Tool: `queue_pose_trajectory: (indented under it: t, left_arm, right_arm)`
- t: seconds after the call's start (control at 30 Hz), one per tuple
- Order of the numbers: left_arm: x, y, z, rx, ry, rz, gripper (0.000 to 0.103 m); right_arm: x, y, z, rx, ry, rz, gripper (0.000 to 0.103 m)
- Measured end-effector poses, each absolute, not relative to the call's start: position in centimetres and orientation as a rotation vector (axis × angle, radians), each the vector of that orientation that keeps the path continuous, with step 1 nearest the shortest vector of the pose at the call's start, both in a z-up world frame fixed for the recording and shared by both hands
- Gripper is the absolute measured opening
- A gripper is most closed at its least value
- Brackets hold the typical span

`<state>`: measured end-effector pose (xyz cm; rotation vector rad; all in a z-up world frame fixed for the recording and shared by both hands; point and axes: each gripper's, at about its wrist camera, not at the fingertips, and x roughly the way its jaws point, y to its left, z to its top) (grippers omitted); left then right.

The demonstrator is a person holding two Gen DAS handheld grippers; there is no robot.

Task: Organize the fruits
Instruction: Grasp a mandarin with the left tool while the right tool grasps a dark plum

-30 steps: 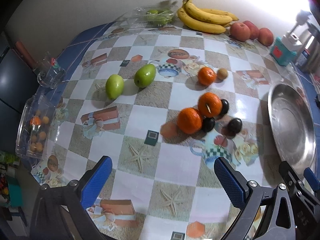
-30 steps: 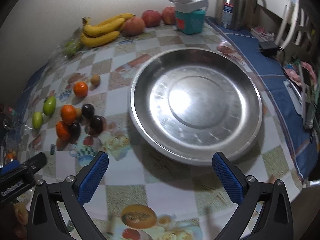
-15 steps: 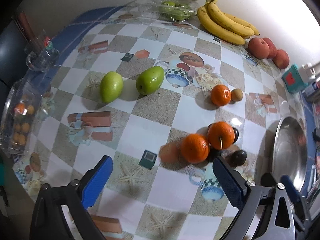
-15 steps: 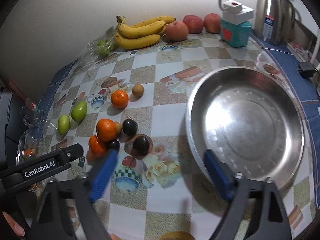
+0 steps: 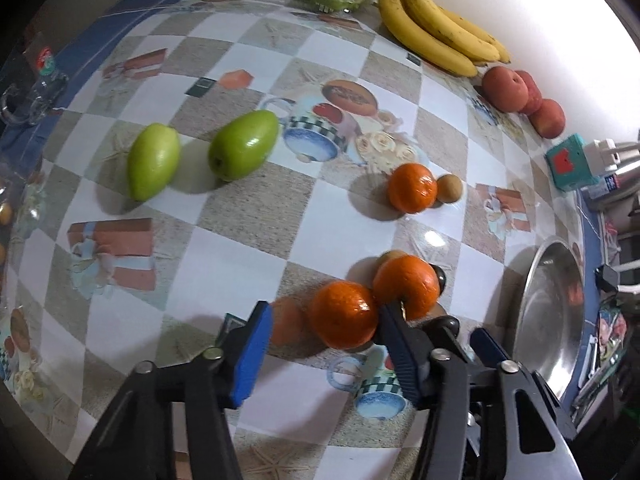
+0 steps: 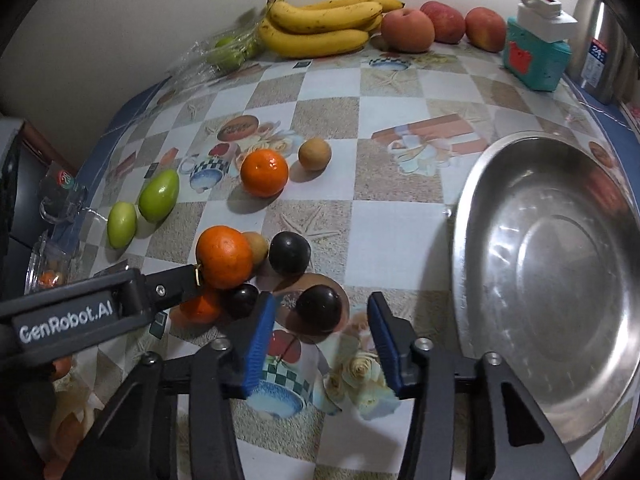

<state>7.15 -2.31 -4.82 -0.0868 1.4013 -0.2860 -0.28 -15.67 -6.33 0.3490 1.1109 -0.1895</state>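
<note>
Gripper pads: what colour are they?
Blue, on black fingers; clearest in the right wrist view.

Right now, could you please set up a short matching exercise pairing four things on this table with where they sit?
Things:
1. bananas
2. steel bowl
3. dark plum
4. green fruits

Places:
A. between the right gripper's closing fingers
B. at the back wall beside the peaches
C. right side of the table
D. left side, near the glass mug

Pairs: 1-B, 2-C, 3-A, 4-D
</note>
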Motion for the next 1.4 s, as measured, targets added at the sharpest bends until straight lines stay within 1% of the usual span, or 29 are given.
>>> queue_pose_trajectory:
  t: [0.03,0.1,0.17,0.3,0.57,0.67,0.9,0.93,0.97,1.03,1.07,1.1,1.13,1.4]
  left_arm:
    - [7.1,-2.5,-4.9,-0.087,1.407,-0.295,0.054]
    - [7.2,-2.6,-5.1,-0.094,1.421,-0.306,0.046]
    - [7.2,-2.7,-5.3,-0.115,1.434,-0.324,0.041]
    - [7.1,-2.8,-5.3,-0.118,1.433,-0.333,0.037]
    - [6.9,-2.0,-4.6,-0.138,1.419,-0.323,0.035]
    - [6.9,-1.7,-3.6,-0.147,1.381,-0.323,0.015]
    - [6.9,-1.9,-2.1,-0.134,1.328,-0.335,0.015]
    - [6.9,-1.9,-2.1,-0.132,1.325,-0.332,0.016]
    - [7.0,-1.9,-2.3,-0.129,1.324,-0.327,0.020]
    - [7.0,-2.1,-2.6,-0.112,1.331,-0.319,0.029]
    - [6.9,-2.2,-2.9,-0.106,1.337,-0.319,0.042]
    - [6.9,-2.2,-3.1,-0.105,1.342,-0.321,0.060]
    - [6.8,-2.3,-3.2,-0.105,1.348,-0.326,0.065]
    - [5.9,-3.0,-4.0,-0.001,1.393,-0.338,0.066]
  right_arm:
    - [-0.1,-15.6,-6.5,0.346,1.117,-0.188,0.047]
    - [0.1,-15.6,-6.8,0.342,1.125,-0.185,0.041]
    - [0.2,-15.5,-7.1,0.336,1.134,-0.183,0.036]
    - [0.4,-15.5,-7.3,0.332,1.140,-0.180,0.027]
    - [0.1,-15.6,-6.6,0.336,1.123,-0.170,0.025]
    - [-0.2,-15.8,-5.9,0.352,1.109,-0.165,0.025]
    - [-1.1,-17.1,-4.2,0.389,1.075,-0.179,0.025]
    - [-1.3,-17.2,-4.2,0.389,1.077,-0.181,0.025]
    - [-1.4,-17.3,-4.2,0.389,1.080,-0.183,0.025]
    - [-1.4,-17.3,-4.3,0.391,1.088,-0.186,0.025]
    - [-1.5,-17.4,-4.4,0.391,1.091,-0.187,0.025]
    - [-1.5,-17.4,-4.4,0.391,1.093,-0.186,0.025]
    - [-1.5,-17.3,-4.4,0.392,1.094,-0.184,0.025]
    - [-1.6,-17.1,-4.2,0.379,1.088,-0.174,0.025]
